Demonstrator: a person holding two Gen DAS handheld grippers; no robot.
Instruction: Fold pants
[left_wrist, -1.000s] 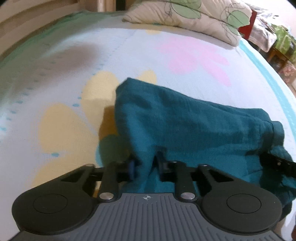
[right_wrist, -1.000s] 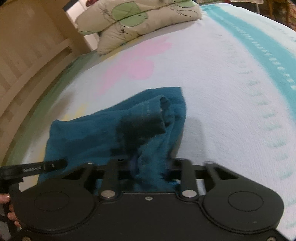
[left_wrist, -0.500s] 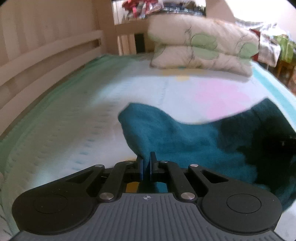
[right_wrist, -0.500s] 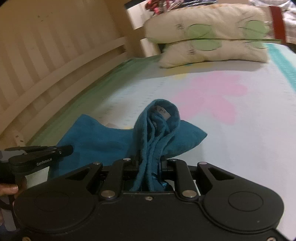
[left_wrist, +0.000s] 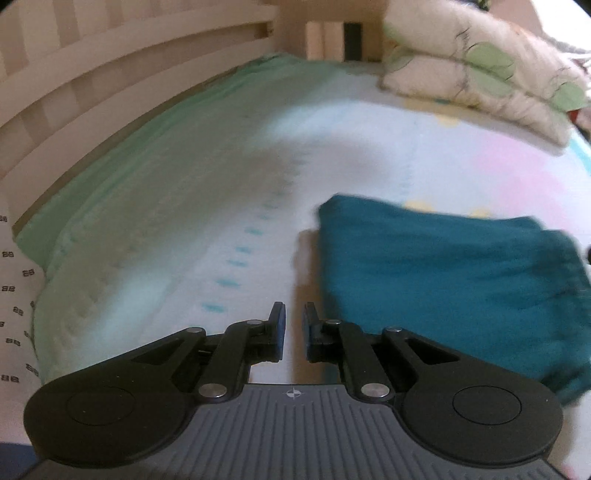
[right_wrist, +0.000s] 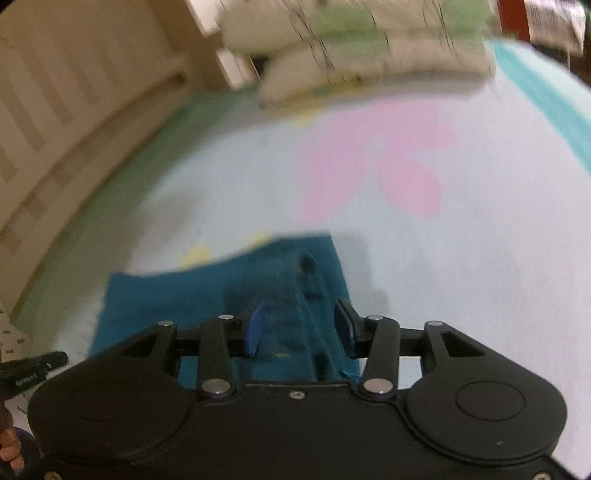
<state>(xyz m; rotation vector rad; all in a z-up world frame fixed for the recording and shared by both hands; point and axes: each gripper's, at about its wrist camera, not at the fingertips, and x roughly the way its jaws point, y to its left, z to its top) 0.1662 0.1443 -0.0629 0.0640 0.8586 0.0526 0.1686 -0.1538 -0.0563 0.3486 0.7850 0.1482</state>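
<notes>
Teal pants (right_wrist: 221, 295) lie between the right gripper (right_wrist: 299, 328)'s spread jaws; withdrawing could snag the fold. Left gripper (left_wrist: 291, 328)'s jaws, narrowly parted, grip nothing.

pants (right_wrist: 236, 291): teal, folded flat on the bedsheet (right_wrist: 461, 258), lower center
right gripper (right_wrist: 299, 328): jaws spread apart over the pants' right edge
pillows (right_wrist: 369, 48): 2 stacked, blurry, top

One pair of teal pants (left_wrist: 443, 273), two stacked pillows (left_wrist: 476, 70), one bedsheet (left_wrist: 184, 206), two tools.
</notes>
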